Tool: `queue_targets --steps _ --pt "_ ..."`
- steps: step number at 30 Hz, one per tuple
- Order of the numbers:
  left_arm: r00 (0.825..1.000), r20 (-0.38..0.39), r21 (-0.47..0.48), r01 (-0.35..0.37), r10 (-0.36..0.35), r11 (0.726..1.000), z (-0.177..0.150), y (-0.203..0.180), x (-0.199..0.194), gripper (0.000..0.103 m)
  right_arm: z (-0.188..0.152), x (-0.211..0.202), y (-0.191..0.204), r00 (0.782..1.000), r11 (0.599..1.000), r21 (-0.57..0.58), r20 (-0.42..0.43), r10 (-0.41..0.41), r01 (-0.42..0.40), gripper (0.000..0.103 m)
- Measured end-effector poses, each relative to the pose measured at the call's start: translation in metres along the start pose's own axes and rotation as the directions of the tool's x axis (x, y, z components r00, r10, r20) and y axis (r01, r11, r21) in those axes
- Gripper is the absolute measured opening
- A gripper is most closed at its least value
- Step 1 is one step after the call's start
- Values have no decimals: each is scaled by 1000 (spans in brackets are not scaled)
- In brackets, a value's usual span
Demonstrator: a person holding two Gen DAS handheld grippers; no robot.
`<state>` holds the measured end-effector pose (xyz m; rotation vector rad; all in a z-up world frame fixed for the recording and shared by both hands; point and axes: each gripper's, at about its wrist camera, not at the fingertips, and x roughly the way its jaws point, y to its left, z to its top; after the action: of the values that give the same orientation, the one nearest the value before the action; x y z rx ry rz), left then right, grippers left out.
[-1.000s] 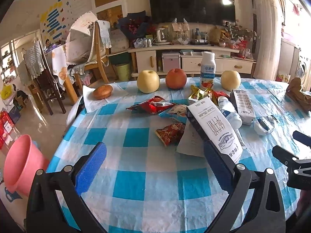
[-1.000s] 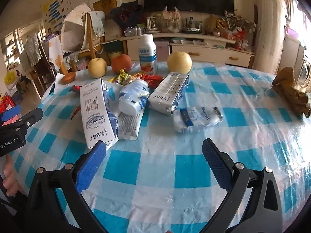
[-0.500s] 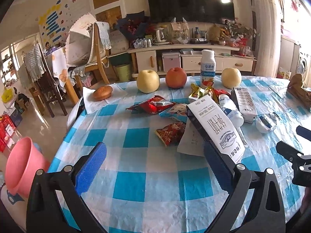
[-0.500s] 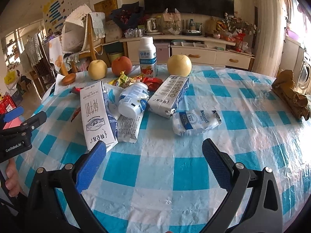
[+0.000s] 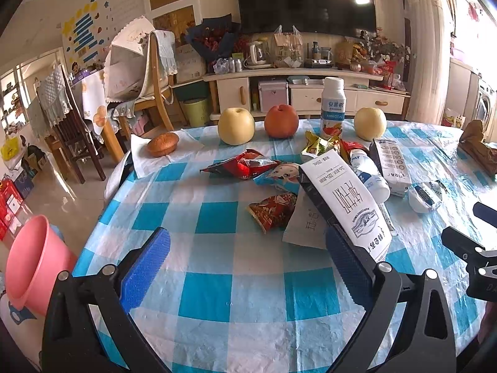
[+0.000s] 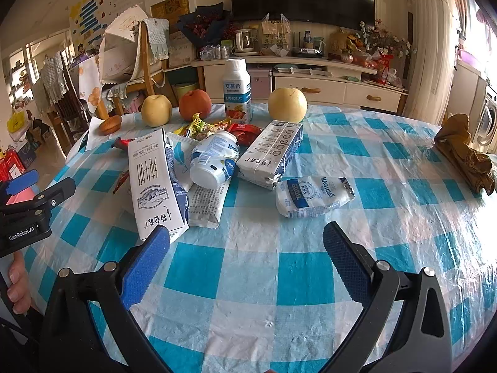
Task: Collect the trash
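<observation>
Trash piled mid-frame on the checked desk (image 6: 248, 279), both claws empty.
Left claw (image 5: 245, 261) and right claw (image 6: 247, 253) gape wide at lower frame; the milk carton (image 6: 155, 183) lies centre-left, the crumpled pouch (image 6: 313, 195) right of centre.

Surface (image 6: 310, 279): crinkled plastic cloth, slight sheen | milk carton (image 6: 155, 183): smooth printed paperboard | snack wrappers (image 5: 245, 164): glossy foil | bin (image 5: 31, 258): smooth pink plastic | left tongs (image 5: 248, 261): matt black plastic, ribbed blue pads (image 5: 146, 267).
</observation>
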<state>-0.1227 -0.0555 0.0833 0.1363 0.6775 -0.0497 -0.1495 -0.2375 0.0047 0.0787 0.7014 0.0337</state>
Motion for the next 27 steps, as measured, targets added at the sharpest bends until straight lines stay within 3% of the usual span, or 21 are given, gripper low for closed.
queue_targets --steps 27 --pt "1000 -11 -11 3 -3 1000 -2 1 1 98 1 0 -1 1000 1000 5 0 -1 1 100"
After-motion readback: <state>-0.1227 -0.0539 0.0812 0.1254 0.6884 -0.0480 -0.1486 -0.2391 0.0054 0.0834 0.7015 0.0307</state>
